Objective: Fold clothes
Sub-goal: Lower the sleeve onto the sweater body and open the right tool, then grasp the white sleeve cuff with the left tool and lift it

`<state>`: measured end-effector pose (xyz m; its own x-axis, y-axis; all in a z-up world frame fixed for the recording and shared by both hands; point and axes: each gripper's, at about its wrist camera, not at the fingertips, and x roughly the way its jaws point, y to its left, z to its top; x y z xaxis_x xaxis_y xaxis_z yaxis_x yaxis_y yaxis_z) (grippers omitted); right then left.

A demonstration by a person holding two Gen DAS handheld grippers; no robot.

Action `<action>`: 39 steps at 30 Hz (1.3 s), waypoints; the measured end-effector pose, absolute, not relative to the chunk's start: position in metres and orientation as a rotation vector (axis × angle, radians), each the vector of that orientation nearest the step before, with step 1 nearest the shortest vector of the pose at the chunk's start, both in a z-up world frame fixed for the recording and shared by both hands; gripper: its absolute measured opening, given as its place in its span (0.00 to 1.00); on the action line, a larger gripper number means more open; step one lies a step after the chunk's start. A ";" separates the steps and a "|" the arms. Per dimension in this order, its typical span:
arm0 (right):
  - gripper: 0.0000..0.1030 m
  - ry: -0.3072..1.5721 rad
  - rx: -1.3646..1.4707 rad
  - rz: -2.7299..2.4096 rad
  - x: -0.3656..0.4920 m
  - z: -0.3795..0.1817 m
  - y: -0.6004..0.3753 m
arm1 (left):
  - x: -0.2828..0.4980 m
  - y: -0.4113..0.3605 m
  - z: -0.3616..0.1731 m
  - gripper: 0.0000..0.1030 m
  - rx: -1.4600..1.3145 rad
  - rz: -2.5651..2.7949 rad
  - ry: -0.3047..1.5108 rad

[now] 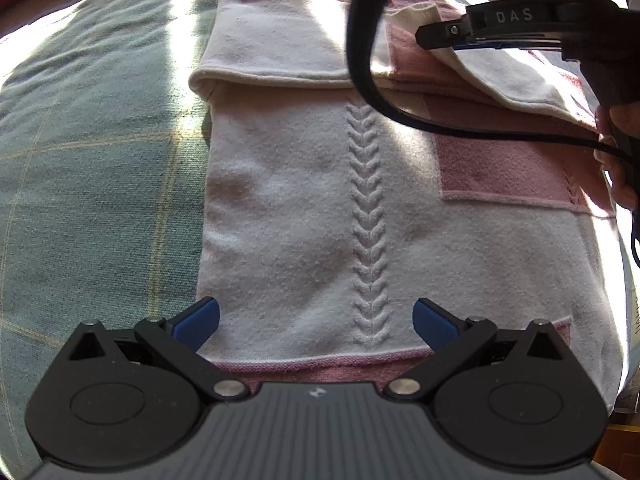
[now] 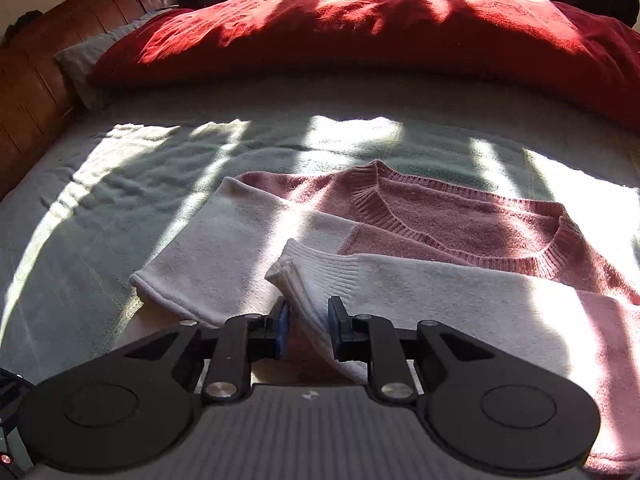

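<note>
I am working a pink-and-white knit sweater (image 1: pixel 304 200) spread flat on the green plaid bedspread (image 1: pixel 92 168), directly ahead of and beneath my left gripper (image 1: pixel 316 320). It is soft, limp knitwear, light and not slippery; I judge it will drape and sag wherever it is unsupported, so the hems, cuffs and fold edges are the places to pinch, taking both layers together.

My left gripper hangs released over the sweater's lower body, jaws spread wide to either side of the braided centre seam (image 1: pixel 370 220), the pink bottom hem just beneath its nose. It points up the garment, roughly level.

My right gripper (image 2: pixel 308 326) is clenched on the white sleeve (image 2: pixel 400 292) near its ribbed cuff (image 2: pixel 304 268), which sticks out just ahead of the fingertips. From the left wrist it appears far ahead and to the right, held sideways across the chest, the sleeve lifted off the pink panel. The other sleeve (image 2: pixel 224 256) lies folded across, ahead and left of that claw. Beyond is a red pillow (image 2: pixel 360 32).
</note>
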<state>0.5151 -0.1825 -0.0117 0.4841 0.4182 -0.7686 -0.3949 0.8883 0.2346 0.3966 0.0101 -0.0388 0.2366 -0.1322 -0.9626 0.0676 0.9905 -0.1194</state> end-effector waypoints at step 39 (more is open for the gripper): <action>0.34 1.044 0.118 0.320 0.411 -0.024 -0.361 | 0.541 -0.040 -0.073 0.89 -0.775 -0.165 0.986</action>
<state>0.4113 -0.3606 -0.0243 0.4612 0.3149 -0.8295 -0.2040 0.9475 0.2463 0.5410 -0.0402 -0.0734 0.5636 -0.4579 -0.6876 -0.2093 0.7260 -0.6550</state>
